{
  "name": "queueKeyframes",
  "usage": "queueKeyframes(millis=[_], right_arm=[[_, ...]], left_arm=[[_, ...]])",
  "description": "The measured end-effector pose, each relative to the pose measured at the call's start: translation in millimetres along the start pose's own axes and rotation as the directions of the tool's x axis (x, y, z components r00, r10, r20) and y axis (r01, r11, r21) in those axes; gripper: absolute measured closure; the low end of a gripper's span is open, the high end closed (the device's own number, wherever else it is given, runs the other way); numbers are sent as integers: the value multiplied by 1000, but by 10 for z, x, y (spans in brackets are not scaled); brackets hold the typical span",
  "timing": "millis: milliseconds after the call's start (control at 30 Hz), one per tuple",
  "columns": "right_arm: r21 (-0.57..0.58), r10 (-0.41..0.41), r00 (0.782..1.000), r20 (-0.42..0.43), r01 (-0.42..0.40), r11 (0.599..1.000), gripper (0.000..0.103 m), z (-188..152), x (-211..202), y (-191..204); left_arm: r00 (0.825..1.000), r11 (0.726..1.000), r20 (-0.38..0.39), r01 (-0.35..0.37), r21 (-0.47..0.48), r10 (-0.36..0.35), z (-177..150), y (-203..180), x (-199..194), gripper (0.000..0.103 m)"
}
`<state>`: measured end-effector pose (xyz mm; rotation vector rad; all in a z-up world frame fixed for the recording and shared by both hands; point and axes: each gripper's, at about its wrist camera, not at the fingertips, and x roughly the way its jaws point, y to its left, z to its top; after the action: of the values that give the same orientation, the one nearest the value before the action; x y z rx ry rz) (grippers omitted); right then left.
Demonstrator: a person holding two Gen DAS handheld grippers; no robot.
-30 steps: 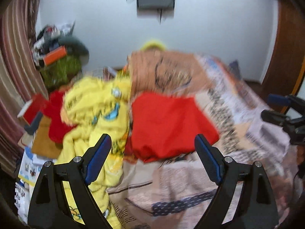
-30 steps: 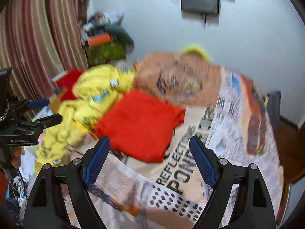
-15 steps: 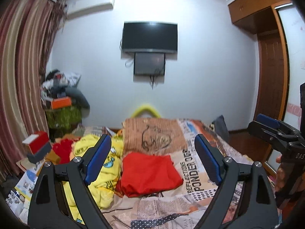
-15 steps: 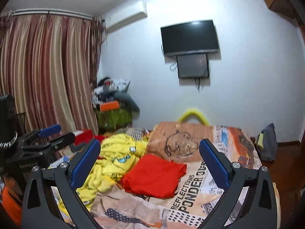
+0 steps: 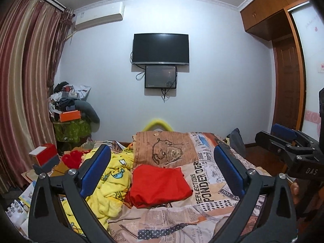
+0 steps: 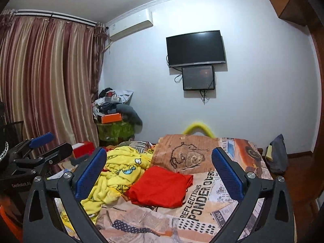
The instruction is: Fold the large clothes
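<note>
the red garment (image 5: pixel 160 184) lies folded into a rough rectangle on the bed (image 5: pixel 212 184), and everything else is best placed from it. the crumpled yellow blanket (image 5: pixel 109 182) lies against its left edge, heaped and unfolded, running from beside the red garment down toward the near left corner of the bed; its long axis runs near to far, slightly slanted. a brown printed cushion (image 5: pixel 164 147) sits just beyond the red garment, toward the wall. the left hand-held gripper (image 5: pixel 160 168) hangs above the near side of the bed, short of the red garment, its jaws opening wide with nothing between them. the right hand-held gripper (image 6: pixel 160 168) hangs beside it, off to the right of the red garment, released, jaws spread wide and bare. neither touches any cloth. judging by how things lie, the red garment looks done and the yellow blanket is the likely next piece. it lies forward and to the left of both hand-held grippers, so the left one is the nearer; the right would have to cross over the red garment to reach the blanket's far end.
</note>
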<state>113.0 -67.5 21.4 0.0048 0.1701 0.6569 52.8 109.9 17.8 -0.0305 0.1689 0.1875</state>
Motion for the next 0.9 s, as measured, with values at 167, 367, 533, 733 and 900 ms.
queueKeyframes(millis=[167, 367, 533, 733, 900], right_arm=[[-9, -10, 1000, -3, 10, 1000, 0, -29, -15, 17], [-7, -15, 1000, -9, 15, 1000, 0, -68, 6, 5], [7, -18, 999, -29, 18, 1000, 0, -98, 40, -14], [18, -22, 999, -42, 23, 1000, 0, -125, 47, -37], [26, -22, 998, -53, 23, 999, 0, -141, 54, -60]], left_arm=[[1000, 1000, -9, -6, 6, 6, -39, -21, 15, 1], [1000, 1000, -22, -7, 11, 8, -76, -39, 41, 1], [999, 1000, -34, -5, 14, 5, -108, -36, 87, 1], [998, 1000, -57, -13, 9, 13, -137, -17, 150, 1], [998, 1000, -66, -17, 5, 18, -150, -14, 191, 1]])
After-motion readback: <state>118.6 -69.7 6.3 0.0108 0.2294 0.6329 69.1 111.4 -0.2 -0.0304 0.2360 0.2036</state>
